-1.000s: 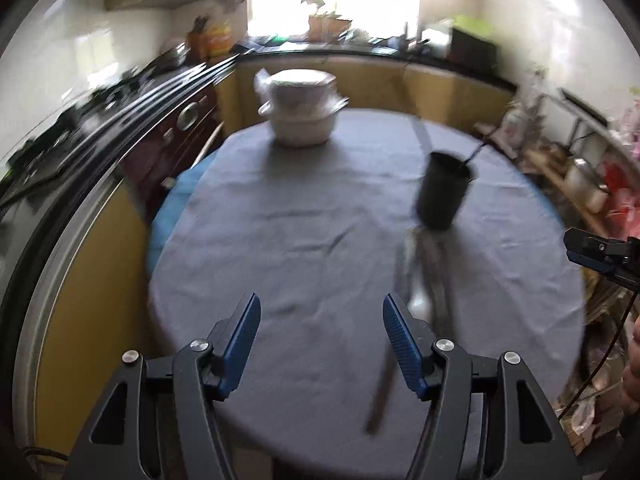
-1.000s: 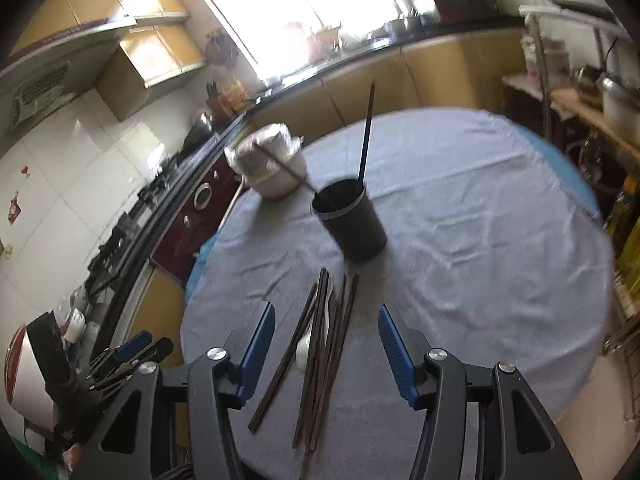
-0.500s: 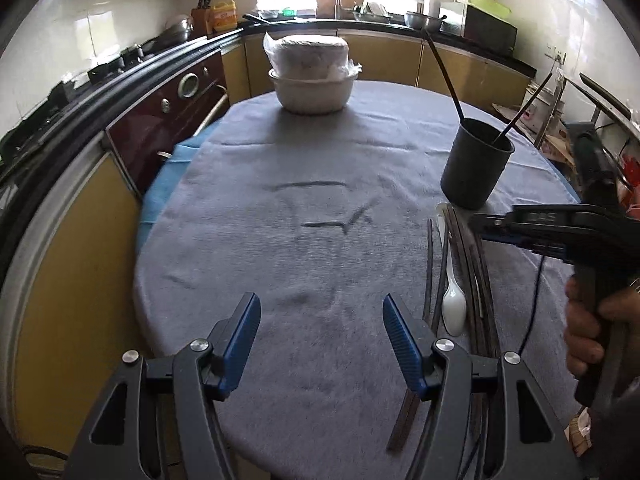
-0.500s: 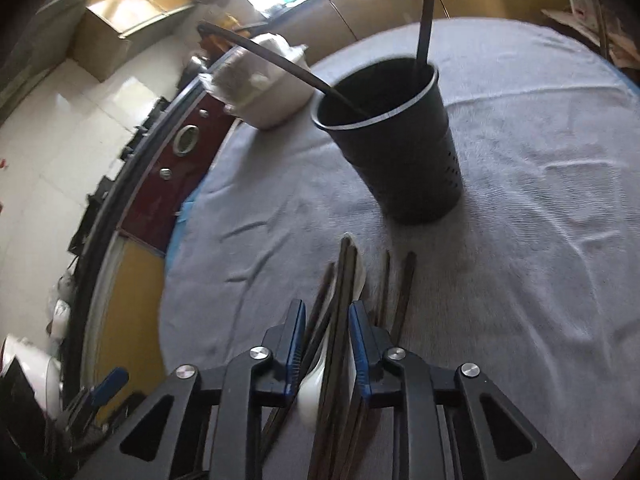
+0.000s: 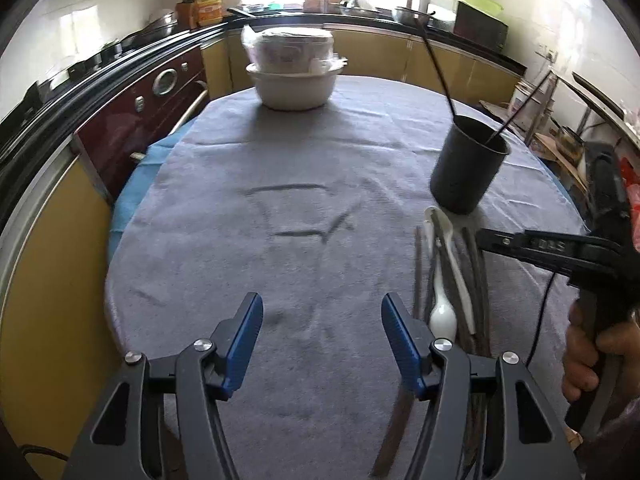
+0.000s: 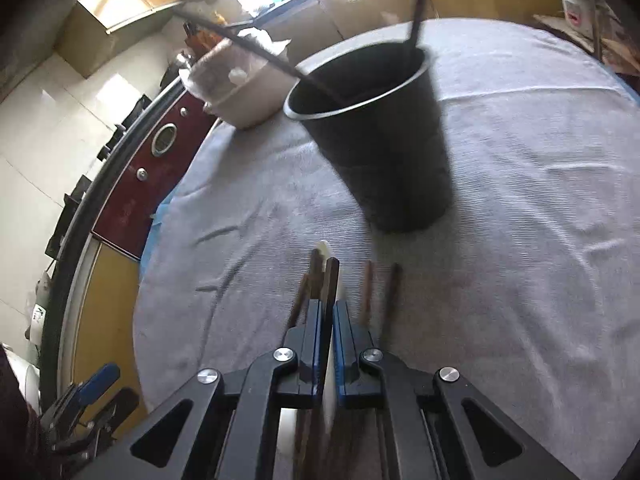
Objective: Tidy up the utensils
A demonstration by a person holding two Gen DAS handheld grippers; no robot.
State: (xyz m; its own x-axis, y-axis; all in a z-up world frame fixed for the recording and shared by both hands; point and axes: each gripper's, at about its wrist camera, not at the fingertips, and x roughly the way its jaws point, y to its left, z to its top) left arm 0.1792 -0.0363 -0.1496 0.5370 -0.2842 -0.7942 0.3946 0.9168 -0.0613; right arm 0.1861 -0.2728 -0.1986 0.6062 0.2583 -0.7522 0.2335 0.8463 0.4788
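A black utensil cup (image 5: 468,166) stands on the grey cloth with two dark chopsticks in it; it also shows in the right wrist view (image 6: 380,136). In front of it lie several dark chopsticks (image 5: 478,280) and a white spoon (image 5: 442,308). My right gripper (image 6: 327,312) is shut on one dark chopstick (image 6: 331,280), just in front of the cup; it also shows in the left wrist view (image 5: 486,238). My left gripper (image 5: 322,330) is open and empty, low over the cloth left of the chopsticks.
Two stacked white bowls (image 5: 294,68) wrapped in plastic stand at the table's far side. A dark red oven and counter (image 5: 152,96) run along the left. The round table's edge (image 5: 116,248) curves near the left gripper.
My right gripper has closed fully on one chopstick and moved closer to the cup. The left gripper has shifted slightly forward and stays open.
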